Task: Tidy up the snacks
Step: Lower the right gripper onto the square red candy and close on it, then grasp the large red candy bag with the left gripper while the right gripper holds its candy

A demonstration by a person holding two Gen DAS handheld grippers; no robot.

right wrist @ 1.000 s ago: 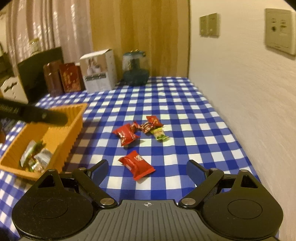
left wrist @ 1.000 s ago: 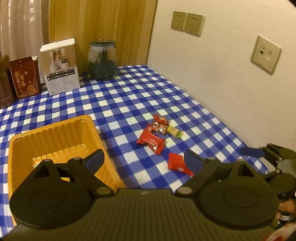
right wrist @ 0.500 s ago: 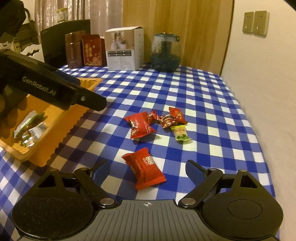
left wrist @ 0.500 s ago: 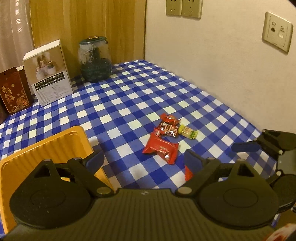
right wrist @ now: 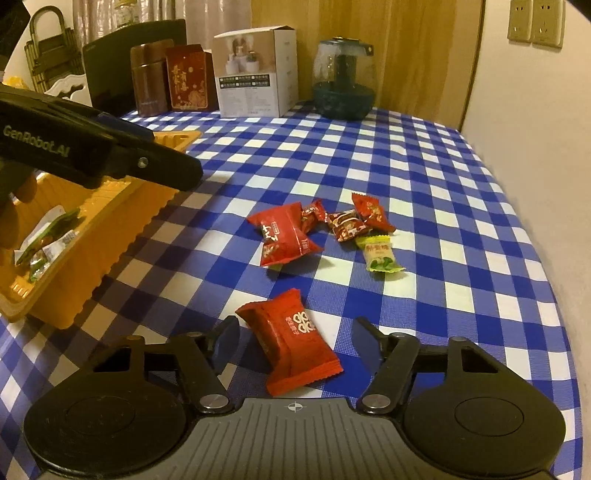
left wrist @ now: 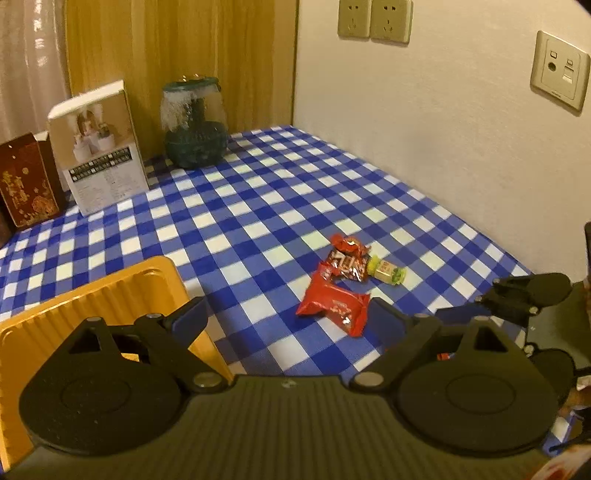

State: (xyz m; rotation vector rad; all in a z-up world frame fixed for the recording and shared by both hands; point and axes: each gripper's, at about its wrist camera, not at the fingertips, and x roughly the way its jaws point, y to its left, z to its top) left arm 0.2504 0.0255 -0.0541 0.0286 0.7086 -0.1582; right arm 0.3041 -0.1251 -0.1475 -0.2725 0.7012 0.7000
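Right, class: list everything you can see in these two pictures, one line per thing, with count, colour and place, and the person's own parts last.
Tablecloth: one, blue and white check, covering the table.
Tray: one, orange, left side, a few wrapped snacks inside.
Large red packets: two, one between the right gripper's fingers, one further out.
Small red sweets: about three, bunched mid-table.
Green and yellow sweet: one, beside the bunch.
White box: one, far edge.
Glass jar: one, dark green, far edge.
Dark red boxes: two, left of the white box.
Wall sockets: beige, on the wall.
Left gripper: black, open.
Right gripper: black, jaws just closing round the packet, not yet touching.
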